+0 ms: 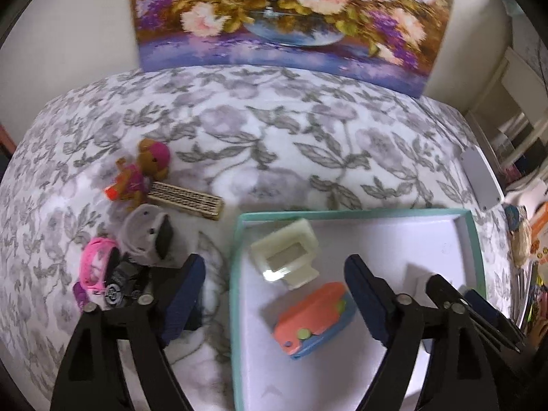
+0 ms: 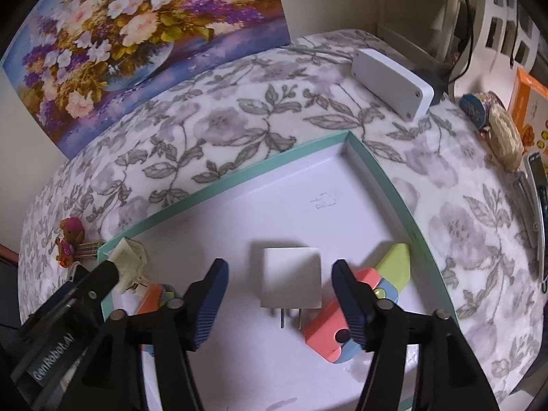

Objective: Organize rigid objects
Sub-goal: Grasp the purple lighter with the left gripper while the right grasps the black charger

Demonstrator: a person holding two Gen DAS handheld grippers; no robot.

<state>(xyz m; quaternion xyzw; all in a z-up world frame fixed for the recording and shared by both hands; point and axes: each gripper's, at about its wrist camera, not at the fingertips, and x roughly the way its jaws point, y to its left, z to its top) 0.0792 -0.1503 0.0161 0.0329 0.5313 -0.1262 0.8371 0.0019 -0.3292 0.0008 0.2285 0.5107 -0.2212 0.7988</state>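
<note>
A teal-rimmed box (image 1: 236, 274) with a white floor fills the lower right, holding a cream plastic piece (image 1: 286, 251) and a coral-and-blue toy (image 1: 313, 318). The left gripper (image 1: 274, 294) hangs above it, jaws apart. Left, small toys (image 1: 137, 226) cluster on a floral cloth (image 1: 274, 130).

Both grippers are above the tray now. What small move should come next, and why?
Probably lift the open right gripper clear of the white plug adapter, which lies free in the teal tray. Then swing the open left gripper toward the toys on the cloth, such as the pink toy, because they are outside the tray.
</note>
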